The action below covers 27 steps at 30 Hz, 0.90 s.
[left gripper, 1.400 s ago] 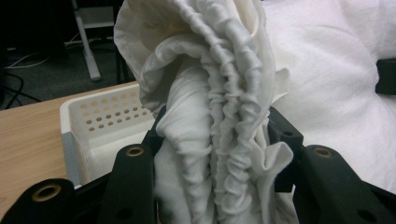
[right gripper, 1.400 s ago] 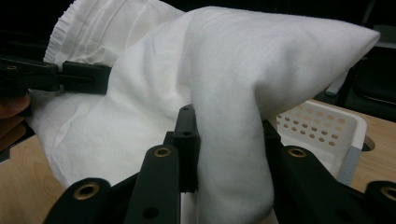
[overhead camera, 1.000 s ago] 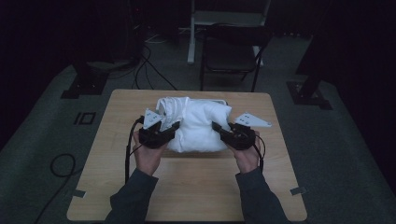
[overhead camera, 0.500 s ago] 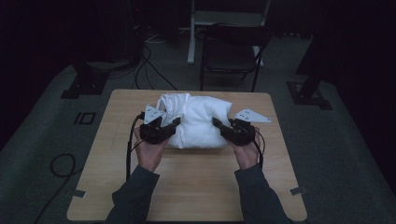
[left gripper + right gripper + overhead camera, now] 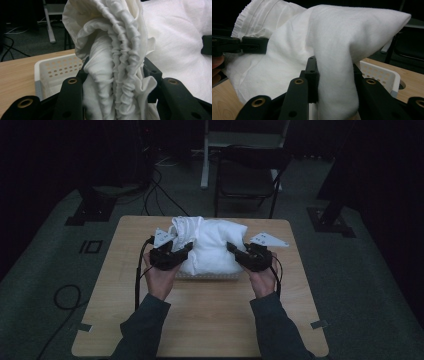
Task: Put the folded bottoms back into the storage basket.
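two black two-jaw grippers are in hand, one at each side of a single white cloth bundle (image 5: 212,245) resting in one white perforated plastic basket (image 5: 53,68) on the pale wooden table (image 5: 200,320). left gripper (image 5: 186,251): jaws closed tight on a gathered, elastic-ruched hem of thin white woven fabric (image 5: 120,60), which stands up between them in crinkled vertical folds. right gripper (image 5: 234,249): jaws clamped on a thick fold of soft, felt-like white fabric (image 5: 337,82), smooth and matt, rising to a blunt peak. whether the ruched piece and the fleecy piece are one item or two cannot be told. basket: rounded corners, rows of small round holes along its wall; its rim shows under the cloth in both gripper views. bundle sits at the table's middle, towards the far edge. one dark folding chair (image 5: 250,175) stands beyond the table on grey carpet.
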Each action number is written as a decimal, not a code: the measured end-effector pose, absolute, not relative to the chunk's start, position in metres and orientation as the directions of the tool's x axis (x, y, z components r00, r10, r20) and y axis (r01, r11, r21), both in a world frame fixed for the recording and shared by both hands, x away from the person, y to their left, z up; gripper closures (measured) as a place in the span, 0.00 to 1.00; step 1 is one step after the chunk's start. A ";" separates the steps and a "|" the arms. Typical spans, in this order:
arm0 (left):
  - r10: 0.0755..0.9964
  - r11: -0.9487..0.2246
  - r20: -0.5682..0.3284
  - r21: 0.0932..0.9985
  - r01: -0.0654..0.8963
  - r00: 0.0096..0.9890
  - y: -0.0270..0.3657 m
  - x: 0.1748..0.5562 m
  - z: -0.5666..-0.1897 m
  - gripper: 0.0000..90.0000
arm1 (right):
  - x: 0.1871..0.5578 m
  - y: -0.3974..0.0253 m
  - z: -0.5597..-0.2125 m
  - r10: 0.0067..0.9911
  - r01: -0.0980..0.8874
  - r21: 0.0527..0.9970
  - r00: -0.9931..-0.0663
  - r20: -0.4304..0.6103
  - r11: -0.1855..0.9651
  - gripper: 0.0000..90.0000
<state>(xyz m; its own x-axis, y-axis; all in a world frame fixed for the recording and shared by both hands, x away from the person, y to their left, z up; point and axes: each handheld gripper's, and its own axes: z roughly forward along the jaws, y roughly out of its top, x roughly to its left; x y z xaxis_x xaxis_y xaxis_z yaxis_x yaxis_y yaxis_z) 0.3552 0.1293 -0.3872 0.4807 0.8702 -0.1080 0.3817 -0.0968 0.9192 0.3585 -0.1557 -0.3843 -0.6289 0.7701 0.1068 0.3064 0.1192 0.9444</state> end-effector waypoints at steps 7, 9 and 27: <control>0.873 -0.093 -0.111 0.918 0.385 0.475 0.129 0.361 -0.385 0.62 | 0.365 -0.155 -0.382 0.774 0.311 0.944 -0.622 0.116 0.109 0.79; 0.873 -0.092 -0.112 0.918 0.386 0.474 0.130 0.363 -0.384 0.62 | 0.366 -0.154 -0.381 0.775 0.312 0.944 -0.620 0.118 0.106 0.79; 0.881 -0.077 -0.132 0.908 0.412 0.455 0.133 0.382 -0.388 0.62 | 0.386 -0.149 -0.385 0.785 0.330 0.938 -0.607 0.125 0.106 0.79</control>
<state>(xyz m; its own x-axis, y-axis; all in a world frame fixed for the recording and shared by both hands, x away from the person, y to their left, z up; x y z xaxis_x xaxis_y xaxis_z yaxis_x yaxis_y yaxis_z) 0.3821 0.1332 -0.3880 0.4551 0.8806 -0.1319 0.4119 -0.0769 0.9080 0.3862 -0.1485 -0.3845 -0.6070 0.7848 0.1251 0.3304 0.1061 0.9378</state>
